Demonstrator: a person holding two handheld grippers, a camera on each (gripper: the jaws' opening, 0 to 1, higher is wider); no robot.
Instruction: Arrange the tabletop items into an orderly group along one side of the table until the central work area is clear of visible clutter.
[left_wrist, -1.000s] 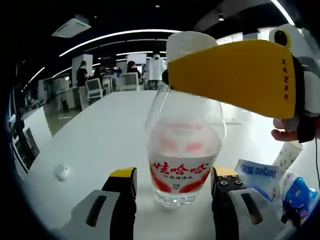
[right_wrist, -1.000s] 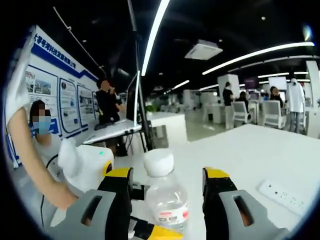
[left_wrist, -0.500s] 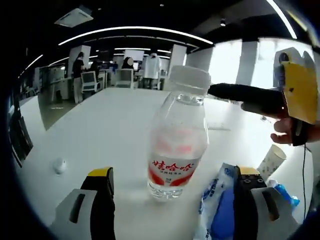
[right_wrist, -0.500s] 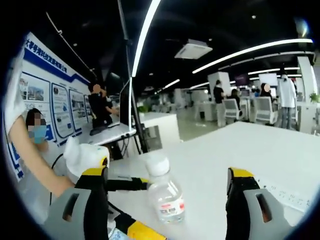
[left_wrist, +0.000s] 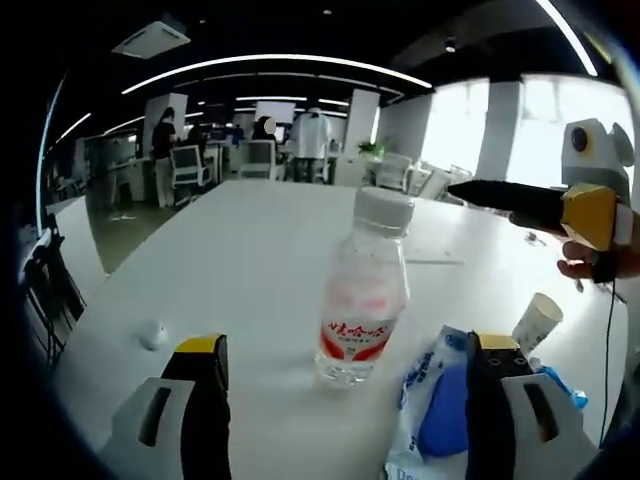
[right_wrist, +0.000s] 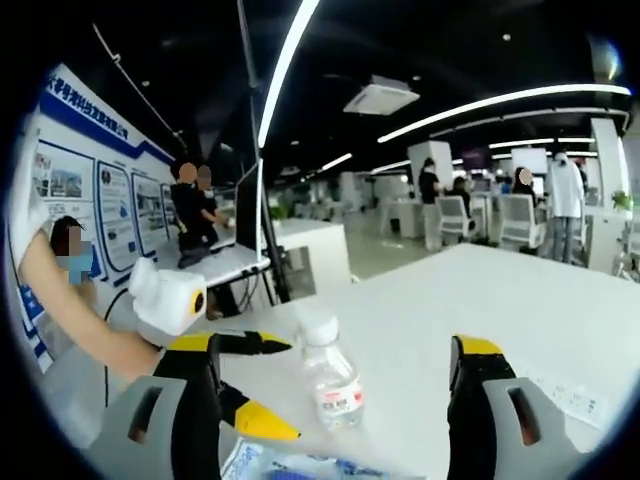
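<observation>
The water bottle (left_wrist: 362, 290) stands alone on the white bench (left_wrist: 250, 250) between both wide-apart, empty claws, left claw (left_wrist: 345, 400) and right claw (right_wrist: 335, 400), near the blue packet (left_wrist: 435, 405), so it looks ready for grouping.

Open office, curved ceiling light strips (left_wrist: 280, 62)

Long white ceiling light strips (right_wrist: 290, 70) bow into arcs from 12 toward 3 o'clock, bent by the fisheye lens, against a dark ceiling. In the left gripper view, tall bright windows (left_wrist: 455, 130) at 1 o'clock are blown out and cast a pale sheen over the glossy white bench (left_wrist: 250, 260). The clear plastic water bottle (left_wrist: 361, 290) looks slightly soft, with only a faint shadow at its base. Edges smear toward the rim.
</observation>
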